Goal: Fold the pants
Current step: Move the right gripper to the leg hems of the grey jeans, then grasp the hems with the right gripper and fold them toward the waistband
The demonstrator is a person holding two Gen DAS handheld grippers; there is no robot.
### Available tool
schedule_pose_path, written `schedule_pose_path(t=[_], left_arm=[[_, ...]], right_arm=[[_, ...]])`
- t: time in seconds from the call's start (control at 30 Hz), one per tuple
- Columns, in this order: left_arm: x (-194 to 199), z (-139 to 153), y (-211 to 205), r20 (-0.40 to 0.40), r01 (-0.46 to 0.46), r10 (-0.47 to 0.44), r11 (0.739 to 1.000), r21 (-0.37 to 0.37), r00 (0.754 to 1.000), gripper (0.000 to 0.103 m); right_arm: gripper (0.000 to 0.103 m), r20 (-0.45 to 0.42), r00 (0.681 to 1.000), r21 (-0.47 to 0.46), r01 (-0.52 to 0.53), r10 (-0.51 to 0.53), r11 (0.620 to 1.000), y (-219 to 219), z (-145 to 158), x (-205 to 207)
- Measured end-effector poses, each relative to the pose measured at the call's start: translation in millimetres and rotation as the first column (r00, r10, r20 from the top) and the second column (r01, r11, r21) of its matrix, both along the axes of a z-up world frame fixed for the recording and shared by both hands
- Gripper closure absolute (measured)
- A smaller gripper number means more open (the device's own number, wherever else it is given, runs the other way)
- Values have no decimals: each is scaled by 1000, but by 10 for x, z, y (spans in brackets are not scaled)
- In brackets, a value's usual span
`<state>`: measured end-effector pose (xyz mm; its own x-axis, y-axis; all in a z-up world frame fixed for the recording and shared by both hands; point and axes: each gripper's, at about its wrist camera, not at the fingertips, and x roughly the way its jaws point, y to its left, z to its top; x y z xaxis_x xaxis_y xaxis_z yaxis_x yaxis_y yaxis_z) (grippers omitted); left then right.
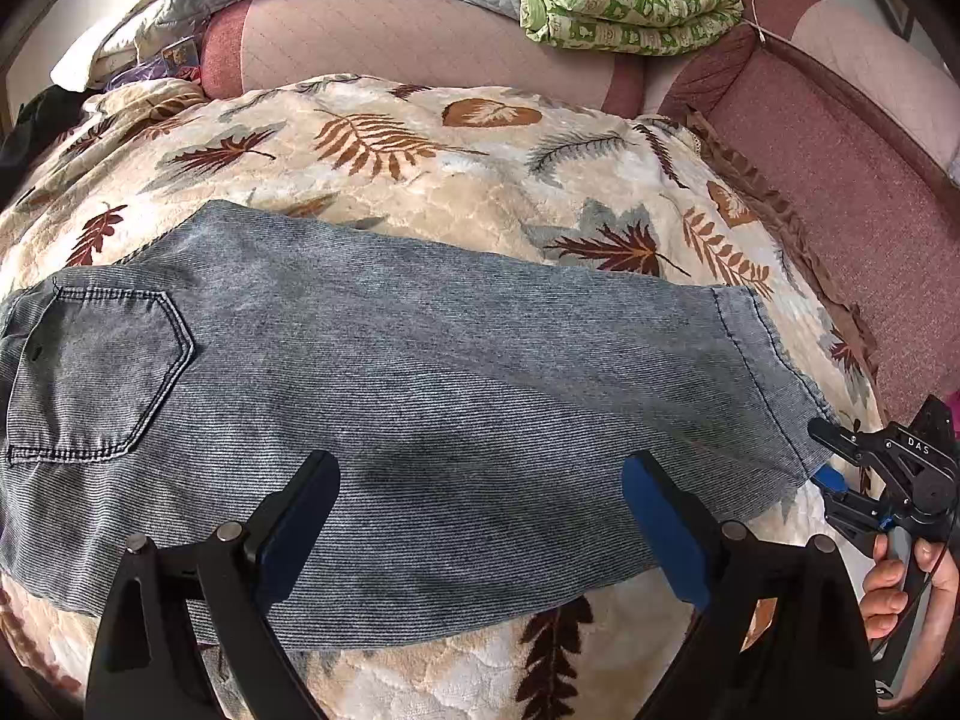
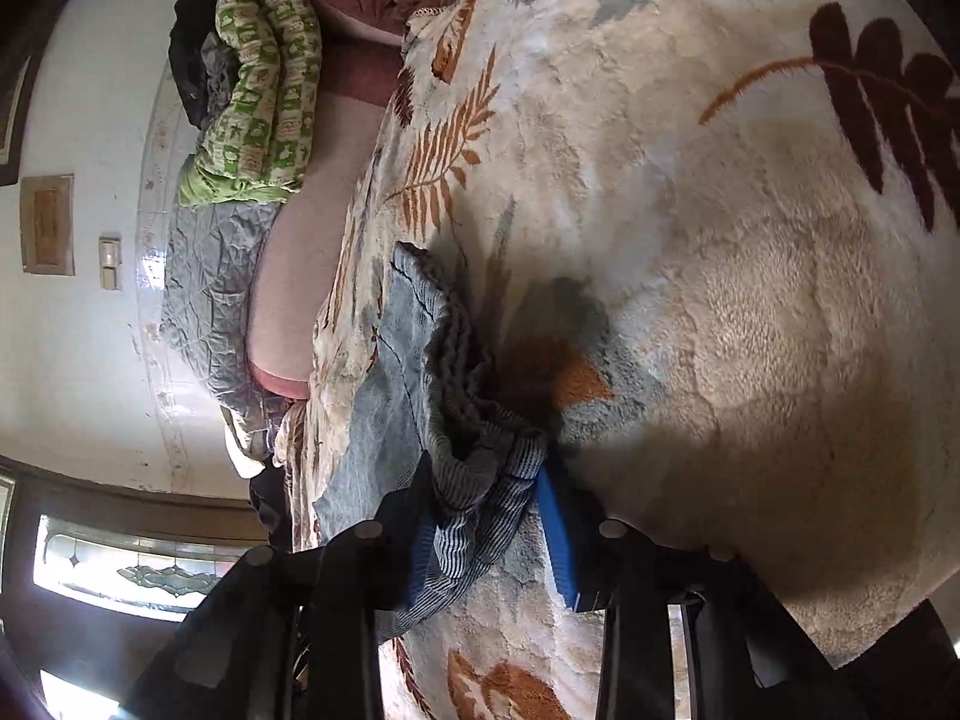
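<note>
While one pants [image 1: 420, 396] lies flat, left gripper [image 1: 480, 528] agape, right gripper [image 2: 486, 516] pinching hem

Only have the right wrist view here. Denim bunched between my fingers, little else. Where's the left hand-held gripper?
Observer: Left hand-held gripper hangs open above the middle of the jeans, holding nothing.
Operator: How do the jeans lie?
Observer: Spread flat across the leaf-print blanket, back pocket up at the left end.
Operator: Which end do I have?
Observer: The hem end; the right hand-held gripper sits at its near corner, opposite the pocket.
</note>
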<state>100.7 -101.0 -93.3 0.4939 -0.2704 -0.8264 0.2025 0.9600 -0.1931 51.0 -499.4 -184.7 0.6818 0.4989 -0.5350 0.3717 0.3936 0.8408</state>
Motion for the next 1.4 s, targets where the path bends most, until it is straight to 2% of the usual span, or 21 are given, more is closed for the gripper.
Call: schedule_pose_path(t=[0.13, 0.2, 0.3, 0.47, 0.77, 0.9, 1.07, 1.17, 1.3, 1.4], left_arm=[[57, -77, -57, 3, -4, 4, 999, 44, 1000, 8], [107, -178, -95, -21, -7, 9, 996, 85, 1000, 8], [111, -273, -134, -21, -12, 15, 992, 123, 1000, 8], [59, -350, -285, 18, 20, -25, 967, 252, 1000, 8], [83, -324, -348, 9, 15, -19, 951, 308, 1000, 6], [78, -294, -288, 16, 5, -10, 954, 300, 1000, 6], [56, -282, -315, 18, 72, -83, 933, 352, 996, 7], [8, -163, -187, 44, 63, -81, 947, 314, 996, 8], [-147, 58, 289, 99, -18, -6, 971, 237, 995, 8], [-255, 205, 848, 134, -140, 117, 975, 171, 984, 8]], right_arm=[[68, -1, 1000, 3, 5, -5, 1000, -3, -4, -2], [70, 1, 1000, -4, 4, -4, 1000, 2, 5, -2], [74, 4, 1000, -48, -9, 9, 999, 24, 34, -7], [76, 11, 999, -137, -29, 31, 990, 89, 120, 0], [80, 34, 997, -285, -58, 71, 957, 227, 348, 1], [85, 87, 989, -397, -74, 118, 915, 410, 653, 21], [87, 150, 966, -490, -111, 209, 865, 781, 1115, 112], [87, 176, 941, -544, -152, 289, 825, 1108, 1390, 210], [87, 186, 891, -624, -219, 415, 750, 1718, 1665, 320], [88, 163, 834, -683, -291, 528, 670, 2322, 1708, 359]])
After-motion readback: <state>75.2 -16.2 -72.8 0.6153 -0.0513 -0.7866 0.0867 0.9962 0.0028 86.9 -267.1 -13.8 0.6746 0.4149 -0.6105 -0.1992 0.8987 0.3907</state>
